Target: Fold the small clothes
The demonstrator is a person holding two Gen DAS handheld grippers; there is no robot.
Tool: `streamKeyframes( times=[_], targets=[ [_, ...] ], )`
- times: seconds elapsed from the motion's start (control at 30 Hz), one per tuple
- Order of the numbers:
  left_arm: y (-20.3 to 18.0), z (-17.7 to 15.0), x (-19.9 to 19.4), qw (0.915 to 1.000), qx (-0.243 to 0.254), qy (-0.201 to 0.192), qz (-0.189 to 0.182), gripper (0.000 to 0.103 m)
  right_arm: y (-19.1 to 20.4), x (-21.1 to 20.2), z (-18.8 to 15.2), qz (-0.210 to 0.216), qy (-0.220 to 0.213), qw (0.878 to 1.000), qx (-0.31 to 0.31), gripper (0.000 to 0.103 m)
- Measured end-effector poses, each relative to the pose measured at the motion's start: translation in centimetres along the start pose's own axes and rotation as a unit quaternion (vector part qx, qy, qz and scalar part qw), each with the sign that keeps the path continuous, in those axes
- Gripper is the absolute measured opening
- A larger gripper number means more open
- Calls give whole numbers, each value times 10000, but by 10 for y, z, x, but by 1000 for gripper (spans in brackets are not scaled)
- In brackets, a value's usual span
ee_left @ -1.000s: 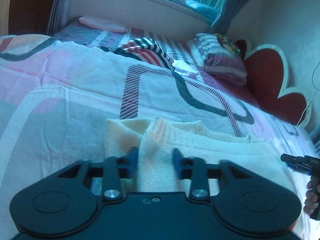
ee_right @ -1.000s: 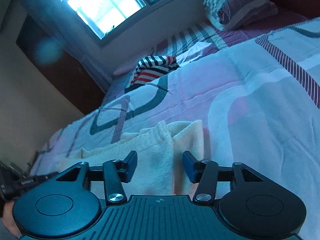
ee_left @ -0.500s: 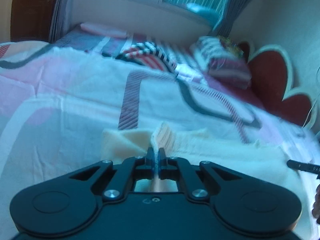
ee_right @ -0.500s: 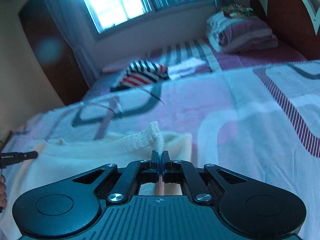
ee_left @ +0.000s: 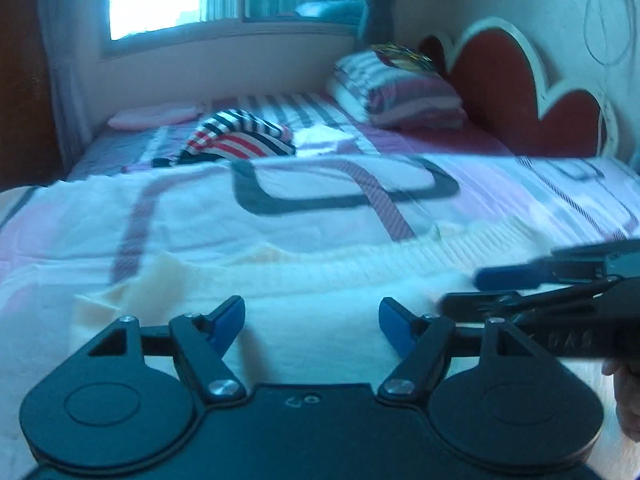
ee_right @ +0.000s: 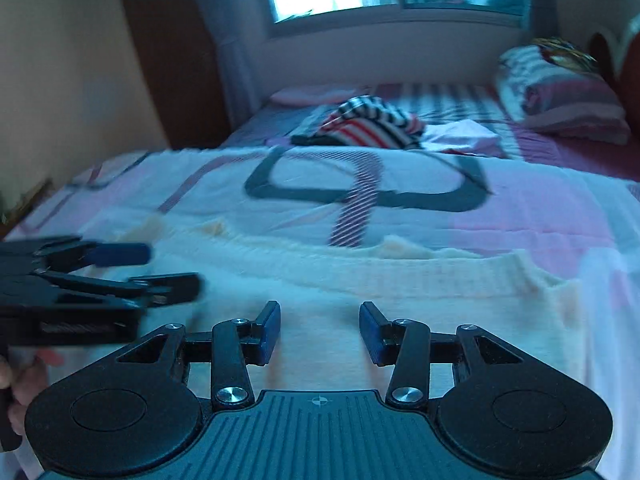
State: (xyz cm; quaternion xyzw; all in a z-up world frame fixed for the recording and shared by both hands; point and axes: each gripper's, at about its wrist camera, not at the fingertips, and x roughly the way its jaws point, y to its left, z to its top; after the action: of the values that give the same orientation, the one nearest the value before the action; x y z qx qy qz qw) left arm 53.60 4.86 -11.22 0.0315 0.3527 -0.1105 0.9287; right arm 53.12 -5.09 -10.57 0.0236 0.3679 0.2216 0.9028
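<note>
The left gripper, blue-padded, had just opened; its jaws stood apart over the cream knitted garment, gripping nothing. The right gripper had likewise just opened, pads clear of the fabric. The garment lay flat across the pink-and-white patterned bedspread. A striped red, white and black cloth lay well beyond.

We held the left gripper and the right gripper side by side, both angled downward. Their jaws had just been opening and stood apart, gripping nothing. Fingers wrapped the left gripper's handle.
</note>
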Motion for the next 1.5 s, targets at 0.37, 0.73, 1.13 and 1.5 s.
streamKeyframes(
  times=[0.37, 0.73, 1.13, 1.5],
  targets=[
    [51, -16, -17, 9953, -713, -373, 546, 73, -61, -33, -8, -1310, -268, 9910, -28, 44],
    [-15, -31, -30, 9999, 11, -102, 72, 74, 0, -28, -26, -498, -56, 9987, -66, 44],
    [-19, -54, -43, 9999, 34, -116, 35, 77, 26, -43, -54, -239, 58, 9983, -525, 44],
    [18, -74, -72, 9984, 162, 56, 538, 76, -33, -93, -65, -1058, 171, 9941, 182, 44]
  ],
)
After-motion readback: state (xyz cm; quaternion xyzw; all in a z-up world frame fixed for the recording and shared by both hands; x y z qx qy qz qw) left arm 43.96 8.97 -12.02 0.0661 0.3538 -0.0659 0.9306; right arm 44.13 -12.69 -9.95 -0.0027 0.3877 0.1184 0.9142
